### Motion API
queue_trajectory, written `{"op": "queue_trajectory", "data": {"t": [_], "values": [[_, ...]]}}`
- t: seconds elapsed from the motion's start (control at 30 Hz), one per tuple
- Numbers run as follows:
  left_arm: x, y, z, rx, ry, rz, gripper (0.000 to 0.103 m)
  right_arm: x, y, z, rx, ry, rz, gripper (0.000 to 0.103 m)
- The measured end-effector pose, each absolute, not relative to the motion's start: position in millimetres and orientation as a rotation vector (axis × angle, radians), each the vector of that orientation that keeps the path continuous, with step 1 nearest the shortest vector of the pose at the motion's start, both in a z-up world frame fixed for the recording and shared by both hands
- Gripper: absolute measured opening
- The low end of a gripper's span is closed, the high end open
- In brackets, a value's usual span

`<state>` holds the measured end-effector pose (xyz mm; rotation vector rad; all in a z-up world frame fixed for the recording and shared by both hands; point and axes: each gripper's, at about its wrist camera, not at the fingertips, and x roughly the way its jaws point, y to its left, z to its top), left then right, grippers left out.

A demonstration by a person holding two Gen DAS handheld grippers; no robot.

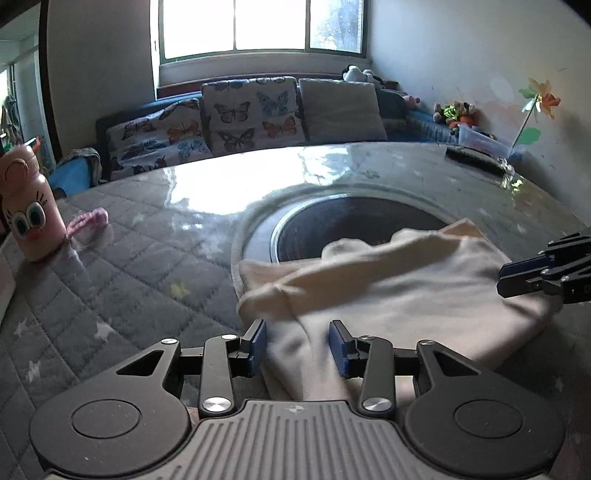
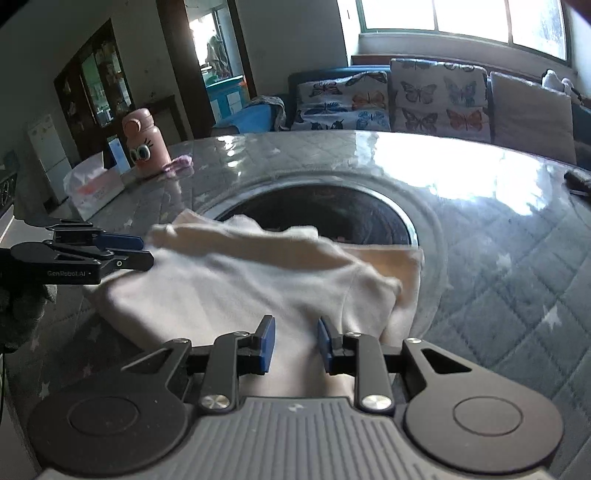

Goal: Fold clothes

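Pink bottle stands well apart from the cream garment on the round table.

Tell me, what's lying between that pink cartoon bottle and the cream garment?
Mostly bare quilted table; only a small pink knitted item lies beside the pink bottle, short of the cream garment. Left wrist view.

Home living room, by the look of it. Sofa under a bright window, butterfly-print cushions plus a plain grey one. Soft toys and a paper pinwheel at the wall. Round table with quilted grey cover under clear sheet. Pink cartoon-eyed bottle and tissue pack on it. Dark glass-door cabinet, contents too blurred to tell, and a doorway to another room.
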<state>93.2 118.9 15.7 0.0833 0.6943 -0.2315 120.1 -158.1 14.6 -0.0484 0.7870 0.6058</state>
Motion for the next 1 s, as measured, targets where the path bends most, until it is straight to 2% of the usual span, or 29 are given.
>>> {"op": "queue_trajectory", "data": {"t": [0.27, 0.3, 0.4, 0.47, 0.63, 0.7, 0.83, 0.93, 1.0], "values": [[110.1, 120.7, 12.3, 0.088, 0.714, -0.183, 0.041, 151.9, -157.3, 4.9, -0.016, 0.797, 0.576, 0.025], [111.3, 121.3, 11.4, 0.087, 0.718, -0.177, 0.043, 153.6, -159.8, 4.4, -0.004, 0.796, 0.572, 0.025], [115.0, 123.1, 8.6, 0.085, 0.73, -0.157, 0.055, 151.8, -164.0, 9.0, 0.002, 0.77, 0.542, 0.041], [111.0, 122.3, 9.6, 0.078, 0.728, -0.155, 0.06, 151.6, -167.8, 9.1, -0.001, 0.763, 0.523, 0.041], [95.4, 120.9, 12.6, 0.052, 0.72, -0.148, 0.086, 152.4, -179.9, 3.2, 0.047, 0.774, 0.463, 0.045], [88.4, 120.9, 14.0, 0.04, 0.717, -0.141, 0.089, 151.4, -183.1, 1.8, 0.058, 0.774, 0.453, 0.048], [77.9, 121.9, 14.9, 0.006, 0.716, -0.141, 0.086, 149.4, -186.4, 0.3, 0.073, 0.771, 0.441, 0.05], [75.1, 121.6, 14.7, -0.022, 0.724, -0.141, 0.077, 149.0, -188.4, 0.1, 0.088, 0.769, 0.433, 0.05], [74.1, 121.2, 14.0, -0.035, 0.729, -0.136, 0.075, 148.4, -189.2, -0.2, 0.094, 0.771, 0.429, 0.05]]}}
